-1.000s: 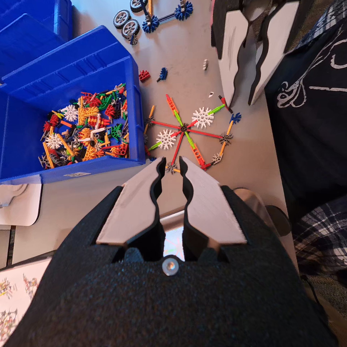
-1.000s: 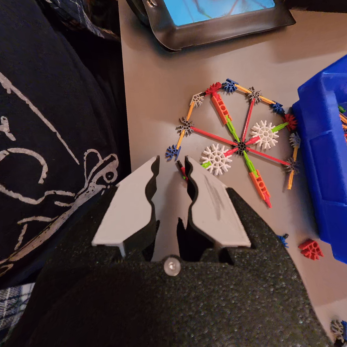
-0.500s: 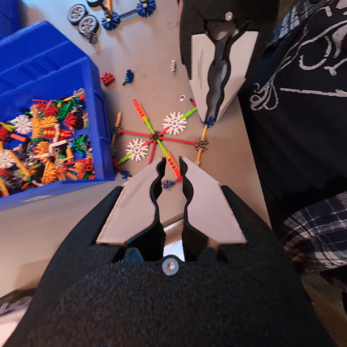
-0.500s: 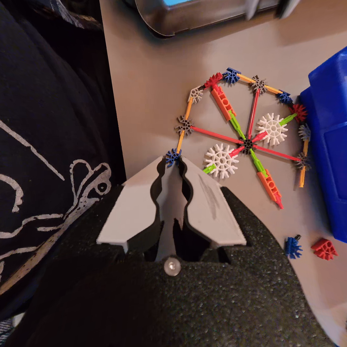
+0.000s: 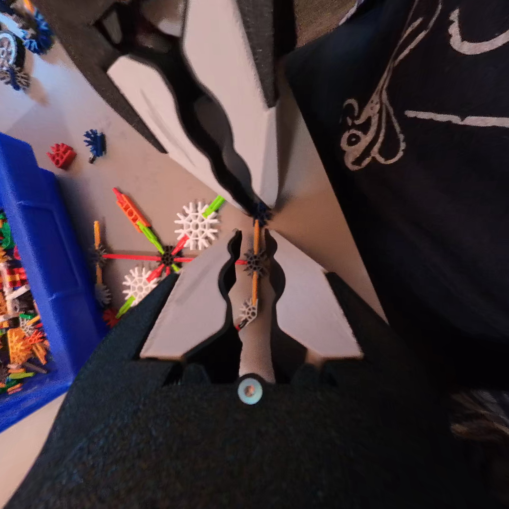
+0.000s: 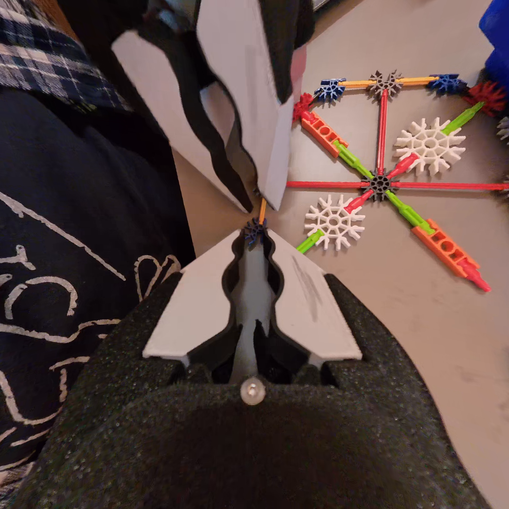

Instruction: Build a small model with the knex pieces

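Note:
A flat wheel of coloured rods and connectors (image 5: pixel 168 257) lies on the tan table, and it also shows in the right wrist view (image 6: pixel 379 184). My right gripper (image 6: pixel 254 237) is shut on the blue connector (image 6: pixel 254 230) at the end of the wheel's rim, near the table edge. My left gripper (image 5: pixel 252 234) faces it. Its jaws stand a little apart on either side of the orange rod (image 5: pixel 256 239) and the dark grey connector (image 5: pixel 254 261) on the same rim. The two grippers' tips nearly meet; the right one shows in the left wrist view (image 5: pixel 260 210) and the left one in the right wrist view (image 6: pixel 261 208).
A blue bin (image 5: pixel 55 248) of loose pieces stands against the wheel's far side. A loose red connector (image 5: pixel 61 154) and a blue one (image 5: pixel 95 143) lie on the table. A small wheeled model (image 5: pixel 8 49) sits farther off. A person's dark shirt (image 5: pixel 413 192) is at the table edge. Only a small space, under 4 cm, lies between the two pairs of fingers.
Both grippers have closed in on the wheel's rim at the table edge. The right one shut on the blue connector. The left one moved over to straddle the orange rod.

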